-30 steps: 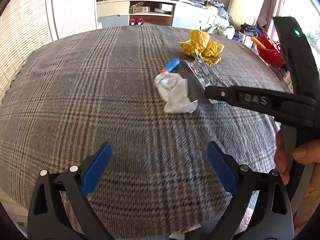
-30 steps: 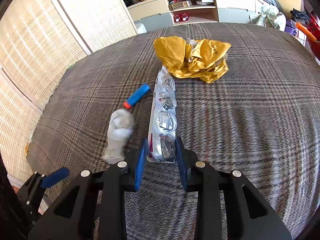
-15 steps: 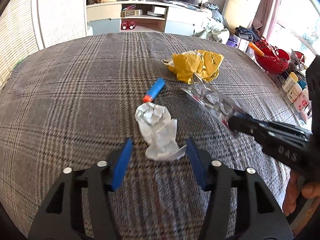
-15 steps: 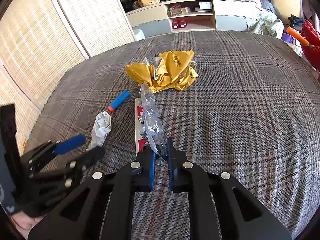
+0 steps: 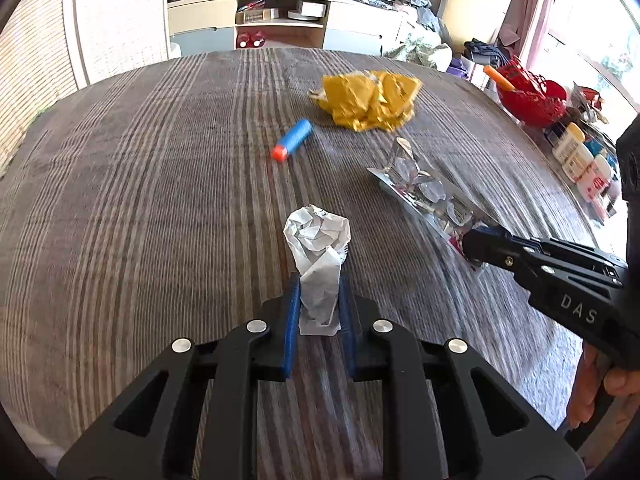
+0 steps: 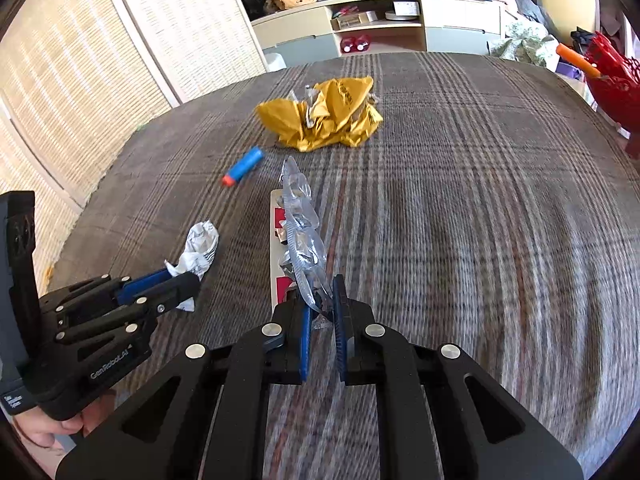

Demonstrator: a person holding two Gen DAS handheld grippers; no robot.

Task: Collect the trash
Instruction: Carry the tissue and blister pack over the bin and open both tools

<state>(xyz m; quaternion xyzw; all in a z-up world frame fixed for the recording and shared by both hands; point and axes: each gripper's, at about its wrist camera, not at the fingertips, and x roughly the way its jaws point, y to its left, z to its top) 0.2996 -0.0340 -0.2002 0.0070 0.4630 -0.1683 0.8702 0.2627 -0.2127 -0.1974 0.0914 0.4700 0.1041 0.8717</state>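
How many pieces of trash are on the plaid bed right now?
4: crumpled white paper in the left gripper, clear blister pack in the right gripper, yellow wrapper and blue foam dart lying beyond.

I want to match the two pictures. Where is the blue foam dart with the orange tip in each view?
Left wrist view: the blue foam dart lies above centre, left of the yellow wrapper.
Right wrist view: the dart lies left of centre, below-left of the wrapper.
Shared landmark: the yellow wrapper.

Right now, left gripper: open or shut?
Shut. The left gripper has both blue pads pressed against the crumpled white paper, pinching its lower end.
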